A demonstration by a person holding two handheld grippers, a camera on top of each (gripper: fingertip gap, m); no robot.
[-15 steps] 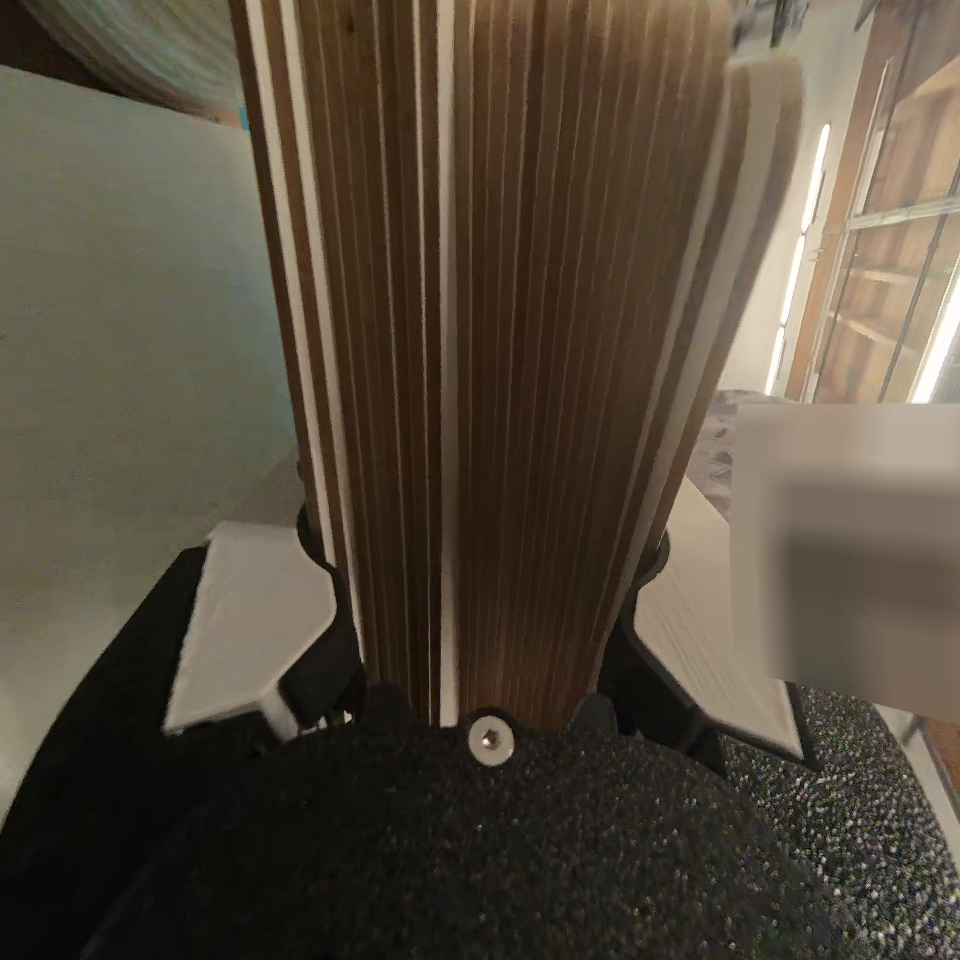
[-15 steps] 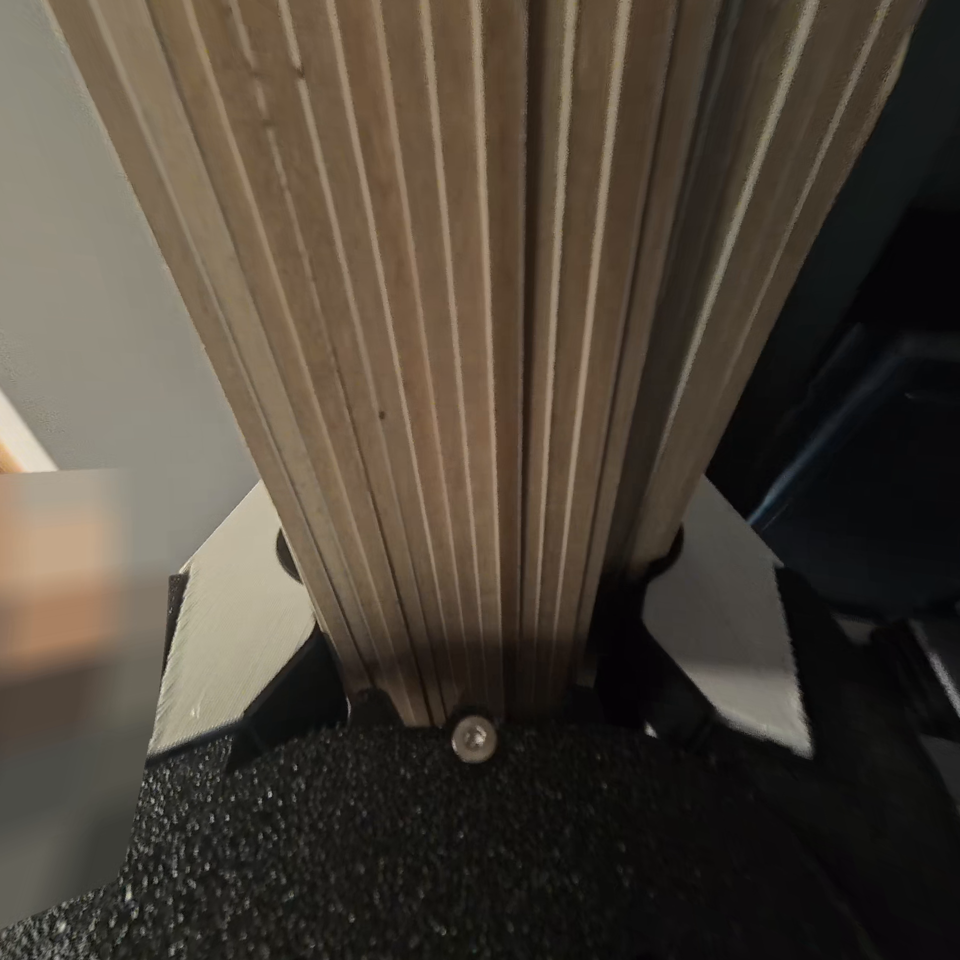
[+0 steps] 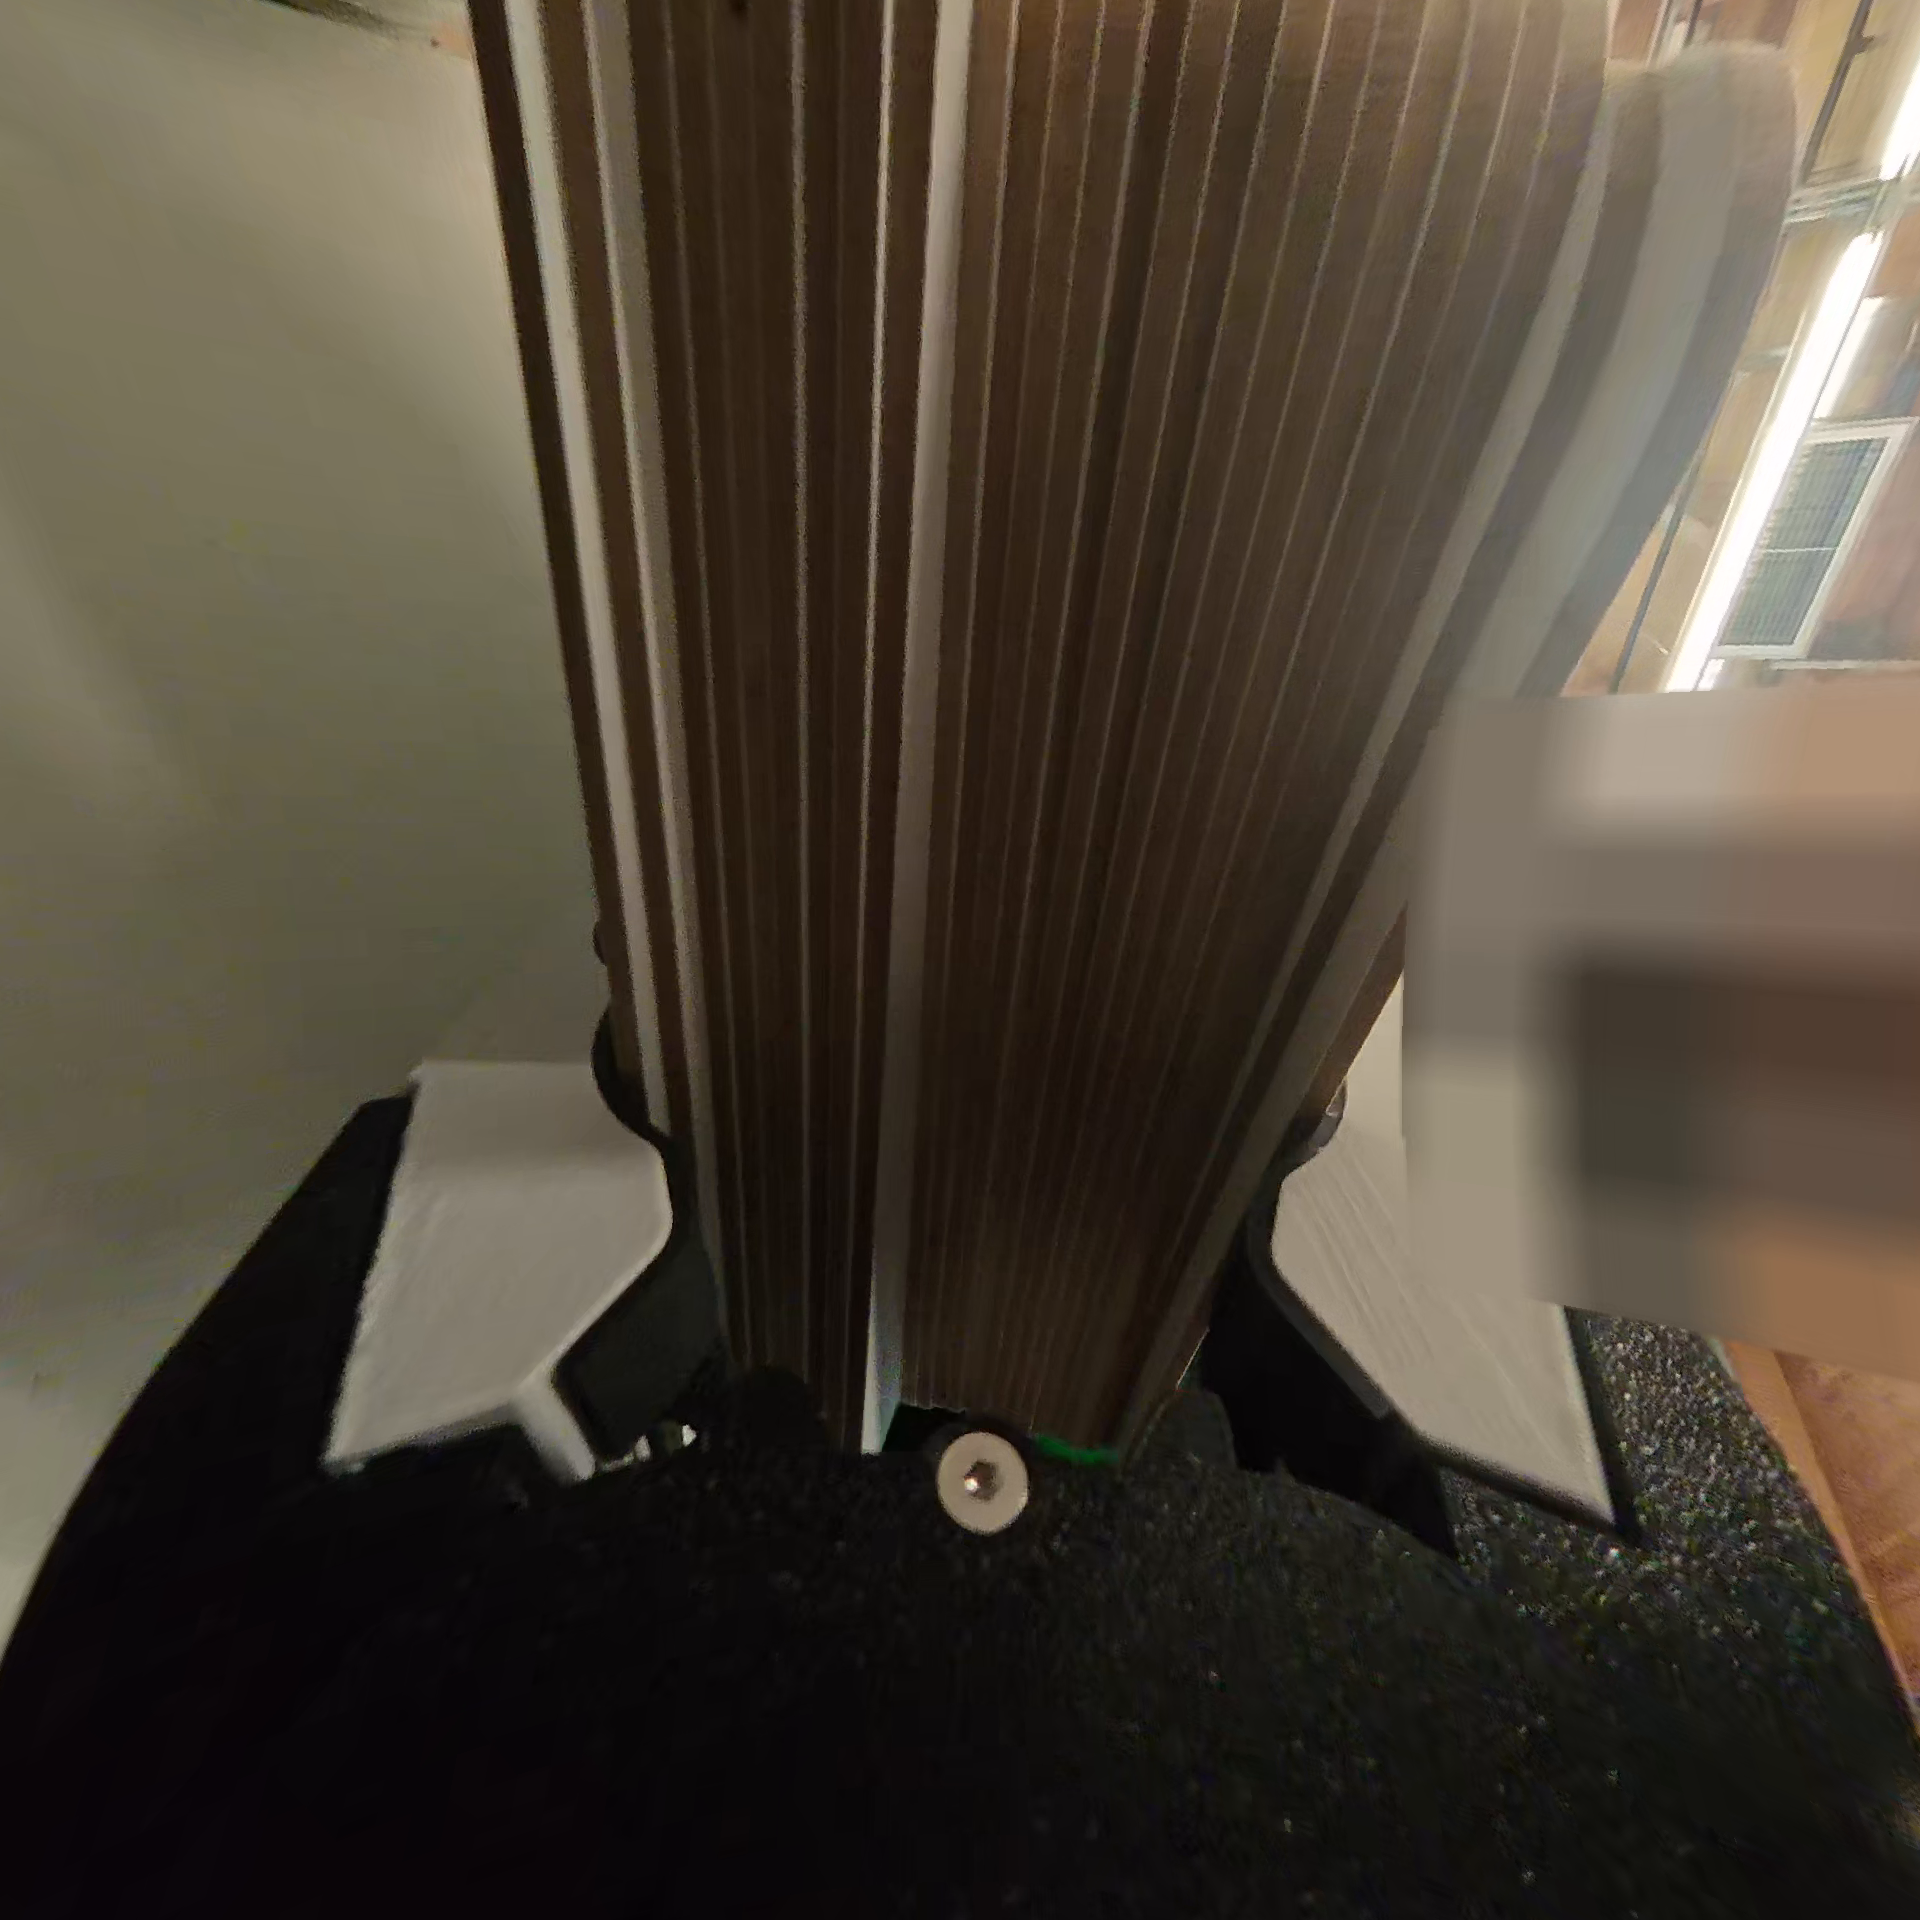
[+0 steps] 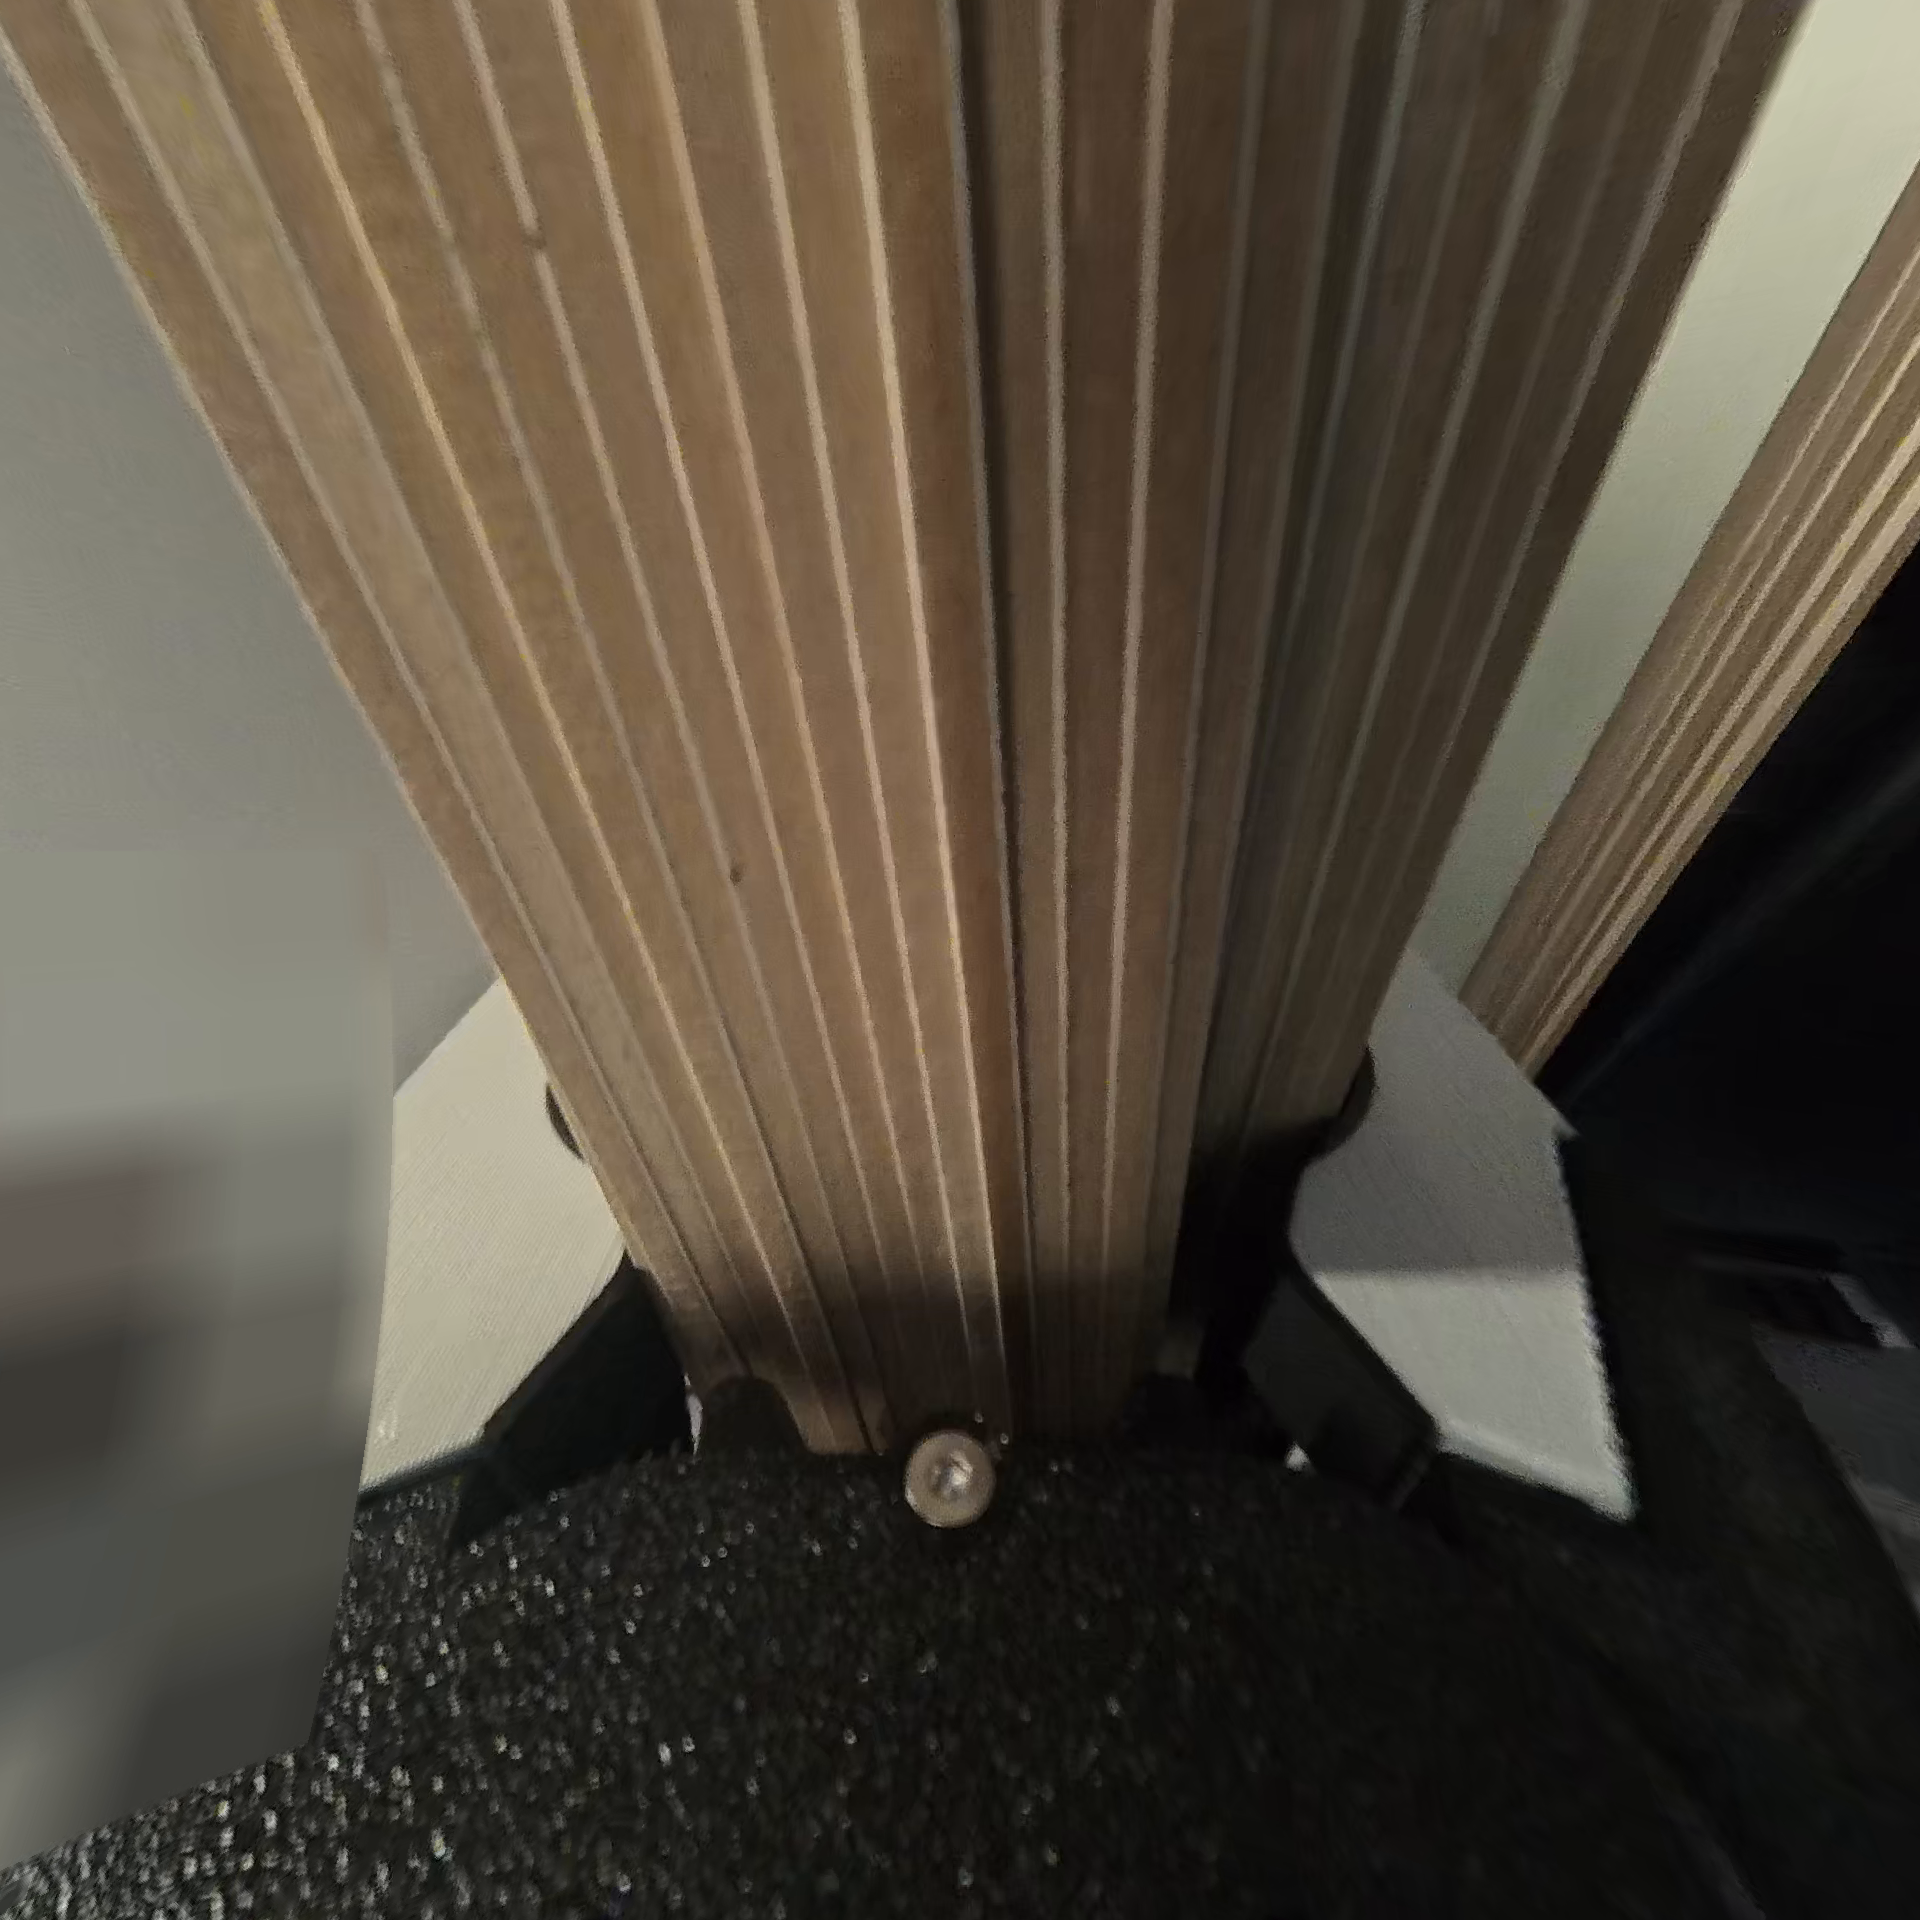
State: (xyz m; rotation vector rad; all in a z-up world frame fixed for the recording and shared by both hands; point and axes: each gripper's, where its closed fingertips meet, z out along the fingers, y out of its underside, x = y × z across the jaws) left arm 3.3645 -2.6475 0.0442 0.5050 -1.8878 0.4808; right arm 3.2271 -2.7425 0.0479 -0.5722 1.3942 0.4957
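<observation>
In the left wrist view, my left gripper (image 3: pixel 966 1091) is shut on a stack of thin brown boards with white faces (image 3: pixel 1039 623). I see the stack edge-on, and it fills the gap between the white fingers (image 3: pixel 499 1278). It rises out of the top of the frame. In the right wrist view, my right gripper (image 4: pixel 956 1122) is shut on a similar grey-brown layered stack (image 4: pixel 831 623), clamped between its white fingers (image 4: pixel 1455 1268). The stacks hide the fingertips in both views. Neither gripper shows in the other's view.
A pale wall (image 3: pixel 260 623) lies to the left of the left stack, and lit window frames (image 3: pixel 1808 468) to its right. In the right wrist view, a second layered board edge (image 4: pixel 1714 623) slants at the right over a dark area (image 4: pixel 1766 1143).
Both grippers keep their grip. The left view has tilted, and the windows now sit higher at the right. In the right view, a second board edge and a pale background have come in at the right.
</observation>
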